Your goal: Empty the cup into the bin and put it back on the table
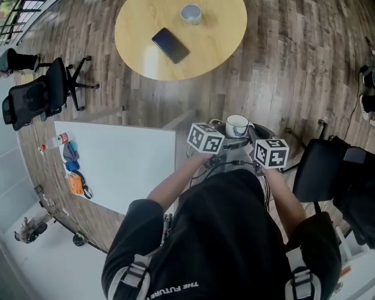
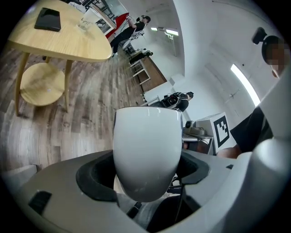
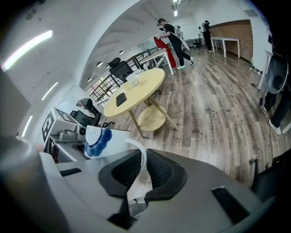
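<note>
A white cup [image 1: 237, 125] with a blue pattern on its side [image 3: 103, 138] hangs upright in front of the person, held between both grippers. My left gripper [image 1: 225, 140] is shut on the cup's round body [image 2: 145, 154], with its dark pads [image 2: 93, 178] against either side. My right gripper [image 1: 250, 138] is shut on the thin white handle [image 3: 141, 157], which runs between its ribbed pads [image 3: 160, 169]. A dark rounded rim [image 1: 263, 130] shows just below and behind the cup, mostly hidden. What is inside the cup I cannot tell.
A round wooden table [image 1: 225, 41] stands ahead with a dark flat device [image 1: 170, 45] and a small glass [image 1: 191, 13] on it. A white tabletop [image 1: 123, 170] with small items lies to the left. Office chairs [image 1: 35, 96] stand far left, a black chair [image 1: 325, 170] to the right.
</note>
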`<act>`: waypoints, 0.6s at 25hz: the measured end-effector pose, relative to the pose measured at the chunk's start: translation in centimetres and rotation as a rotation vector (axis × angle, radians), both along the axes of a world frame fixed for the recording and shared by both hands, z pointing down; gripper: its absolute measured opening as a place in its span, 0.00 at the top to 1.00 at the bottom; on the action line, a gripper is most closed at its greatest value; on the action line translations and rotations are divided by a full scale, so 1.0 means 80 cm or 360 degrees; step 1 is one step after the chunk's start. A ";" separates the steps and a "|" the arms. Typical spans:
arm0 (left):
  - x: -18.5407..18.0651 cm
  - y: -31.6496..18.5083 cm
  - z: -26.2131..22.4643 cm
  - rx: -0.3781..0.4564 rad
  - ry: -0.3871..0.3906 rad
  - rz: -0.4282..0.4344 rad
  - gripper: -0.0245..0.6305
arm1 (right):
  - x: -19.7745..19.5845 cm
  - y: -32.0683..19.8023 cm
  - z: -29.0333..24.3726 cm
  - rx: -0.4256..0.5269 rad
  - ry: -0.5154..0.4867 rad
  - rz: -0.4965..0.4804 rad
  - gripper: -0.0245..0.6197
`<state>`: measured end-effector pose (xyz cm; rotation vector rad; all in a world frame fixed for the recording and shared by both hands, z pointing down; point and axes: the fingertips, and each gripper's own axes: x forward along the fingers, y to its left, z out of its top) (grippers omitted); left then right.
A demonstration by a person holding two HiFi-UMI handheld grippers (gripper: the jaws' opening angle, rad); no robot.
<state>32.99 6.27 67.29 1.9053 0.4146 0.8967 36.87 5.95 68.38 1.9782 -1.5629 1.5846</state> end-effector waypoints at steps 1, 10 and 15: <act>0.001 -0.002 0.000 0.0011 0.0007 0.0002 0.37 | 0.001 -0.002 0.000 0.0007 0.0009 -0.0001 0.89; 0.025 -0.062 -0.101 0.0649 0.0548 -0.0073 0.37 | 0.025 -0.063 -0.115 0.0610 0.0420 -0.0045 0.89; 0.019 -0.094 -0.196 0.1166 0.0898 -0.0164 0.37 | 0.017 -0.099 -0.225 0.1026 0.0785 -0.0236 0.89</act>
